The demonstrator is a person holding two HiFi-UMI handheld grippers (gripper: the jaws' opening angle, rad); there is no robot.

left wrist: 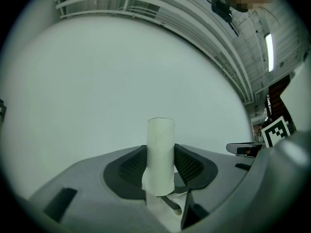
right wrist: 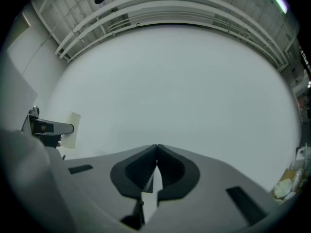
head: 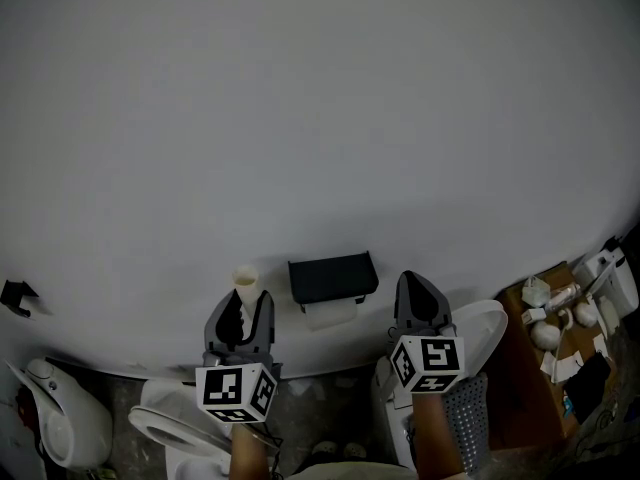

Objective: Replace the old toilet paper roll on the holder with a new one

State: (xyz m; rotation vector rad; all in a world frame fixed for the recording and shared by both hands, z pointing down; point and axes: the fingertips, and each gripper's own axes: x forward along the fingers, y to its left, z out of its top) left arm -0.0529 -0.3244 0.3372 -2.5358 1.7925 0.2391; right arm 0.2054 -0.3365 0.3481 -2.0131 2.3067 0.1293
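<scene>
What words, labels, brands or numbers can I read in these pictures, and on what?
No readable text anywhere.
On the left gripper and right gripper: only black-and-white square marker patterns, no letters.
Small items on the brown shelf: too small and blurred to read.

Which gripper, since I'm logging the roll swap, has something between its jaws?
The left gripper: its jaws are shut on a bare cardboard tube. The right gripper has its jaws together on nothing.
</scene>
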